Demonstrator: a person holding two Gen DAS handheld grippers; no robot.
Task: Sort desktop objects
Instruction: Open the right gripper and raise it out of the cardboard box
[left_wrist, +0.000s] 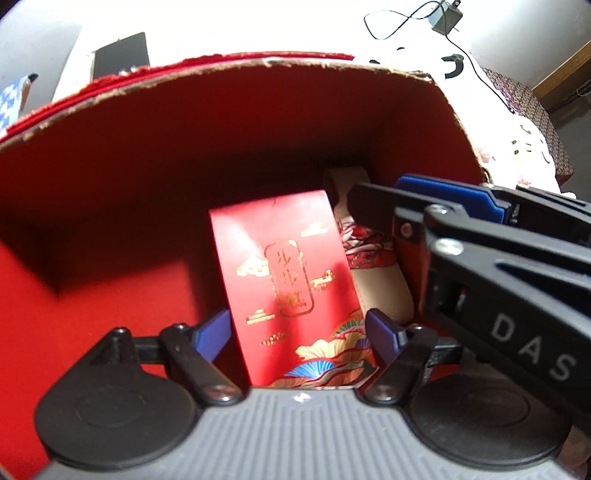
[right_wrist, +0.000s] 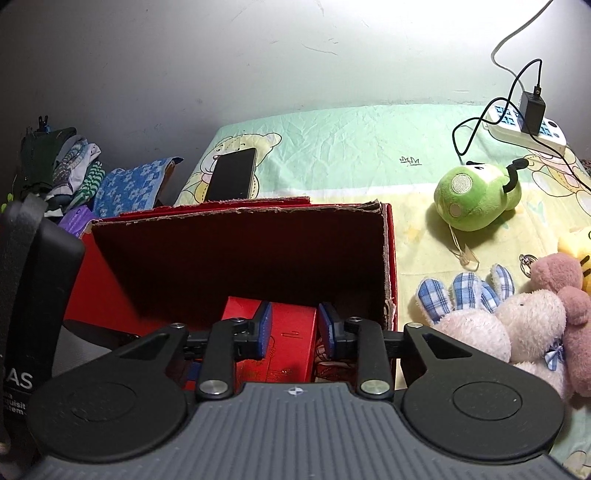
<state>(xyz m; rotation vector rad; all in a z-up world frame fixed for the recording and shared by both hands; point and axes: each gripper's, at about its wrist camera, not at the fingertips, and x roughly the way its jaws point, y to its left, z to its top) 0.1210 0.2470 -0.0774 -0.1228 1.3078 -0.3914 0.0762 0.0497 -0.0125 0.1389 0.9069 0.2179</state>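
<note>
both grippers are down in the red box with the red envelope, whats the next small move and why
Probably lift the left gripper straight up out of the red cardboard box. Its jaws stand open on either side of the red gold-printed envelope, which already lies inside, so it seems placed. The right gripper crowds in close beside it.

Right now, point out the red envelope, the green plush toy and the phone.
red envelope (left_wrist: 284, 280): left wrist view, gold-printed front.
green plush toy (right_wrist: 476, 199): right wrist view, body.
phone (right_wrist: 232, 173): right wrist view, dark screen.

Both grippers are angled steeply downward. The left gripper (left_wrist: 297, 328) is held with jaws spread wide, apparently gripping nothing; the right gripper (right_wrist: 295, 326) is seen with jaws partly closed.
</note>
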